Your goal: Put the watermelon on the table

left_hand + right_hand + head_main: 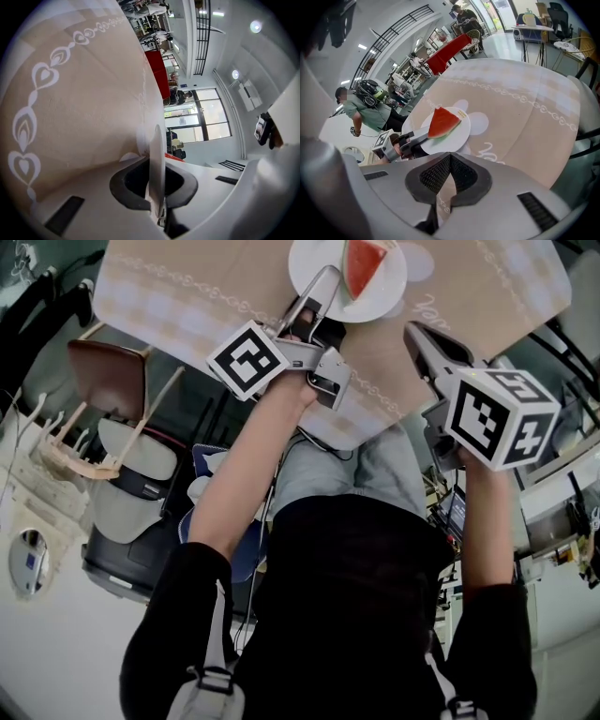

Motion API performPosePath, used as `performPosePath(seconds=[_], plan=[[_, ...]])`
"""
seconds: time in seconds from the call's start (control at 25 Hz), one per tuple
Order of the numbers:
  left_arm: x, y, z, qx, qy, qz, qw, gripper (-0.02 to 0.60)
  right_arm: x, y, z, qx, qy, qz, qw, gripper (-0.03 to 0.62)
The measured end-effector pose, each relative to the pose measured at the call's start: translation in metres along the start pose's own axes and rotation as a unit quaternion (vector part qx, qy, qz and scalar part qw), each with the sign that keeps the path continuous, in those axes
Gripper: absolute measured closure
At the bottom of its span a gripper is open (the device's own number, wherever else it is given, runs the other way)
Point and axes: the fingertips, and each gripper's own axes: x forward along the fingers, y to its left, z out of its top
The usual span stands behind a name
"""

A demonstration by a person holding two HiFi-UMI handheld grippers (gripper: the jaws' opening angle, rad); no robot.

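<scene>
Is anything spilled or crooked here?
Nothing stands out. The red watermelon wedge lies on the round white plate, which the left gripper clamps by its rim over the beige patterned tablecloth. Nothing has spilled.

One watermelon slice (364,263), one plate (384,296), one table (187,277)

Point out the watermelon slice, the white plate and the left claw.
watermelon slice (364,263), head view, on its red flesh.
white plate (382,302), head view, on its bare rim.
left claw (328,279), head view, between its tips at the plate's edge.
</scene>
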Motion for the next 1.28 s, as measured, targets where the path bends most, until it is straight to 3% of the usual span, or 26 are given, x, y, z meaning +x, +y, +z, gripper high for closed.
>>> performPosePath(seconds=[0.16, 0.44, 0.56, 0.76, 0.84, 0.96, 1.12, 1.28], plan=[[0.001, -0.002, -0.002, -0.011, 0.005, 0.007, 0.9999, 0.56, -0.001, 0.003, 0.004, 0.002, -0.005, 0.001, 1.0, 0.582], [0.001, 0.004, -0.007, 0.012, 0.03, 0.04, 0.9987, 0.554, -0.002, 0.005, 0.002, 0.002, -0.007, 0.004, 1.0, 0.582], [-0.001, 0.004, -0.013, -0.002, 0.049, 0.047, 0.9977, 0.549, -0.004, 0.005, 0.001, 0.001, -0.008, 0.004, 1.0, 0.583], [-0.004, 0.012, -0.018, 0.019, 0.067, 0.076, 0.9946, 0.529, -0.003, -0.002, 0.002, 0.004, -0.009, -0.002, 1.0, 0.582], [-0.005, 0.011, -0.018, 0.022, 0.071, 0.078, 0.9942, 0.501, -0.003, -0.005, 0.003, 0.005, -0.009, -0.006, 1.0, 0.583], [-0.002, 0.004, -0.018, 0.029, 0.078, 0.067, 0.9943, 0.386, -0.001, -0.006, 0.004, -0.001, -0.007, -0.007, 1.0, 0.582], [-0.009, -0.002, -0.025, 0.025, 0.085, 0.063, 0.9941, 0.345, -0.009, -0.005, -0.001, -0.005, -0.006, -0.013, 1.0, 0.582], [-0.018, -0.009, -0.028, 0.044, 0.082, 0.06, 0.9939, 0.311, -0.017, -0.002, -0.003, -0.012, -0.01, -0.017, 1.0, 0.582]])
